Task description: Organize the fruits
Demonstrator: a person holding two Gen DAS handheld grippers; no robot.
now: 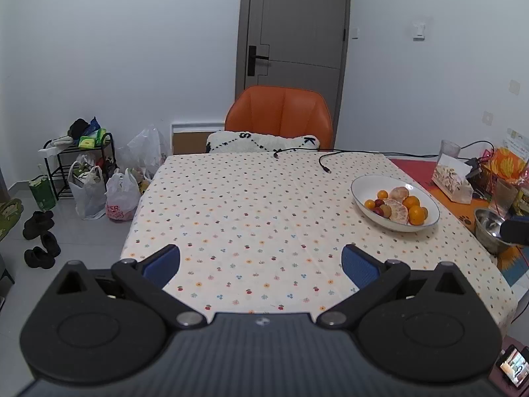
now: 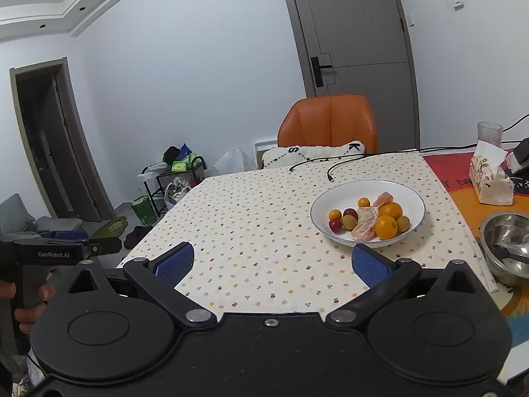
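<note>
Tongs (image 2: pixel 272 263) agape near fruit-filled bowl (image 2: pixel 410 195)

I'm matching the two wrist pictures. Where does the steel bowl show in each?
Left wrist: steel bowl at the far right edge, right of the white fruit plate.
Right wrist: steel bowl at the right edge, a spoon inside it.
Shared landmark: the orange chair behind the table.
</note>
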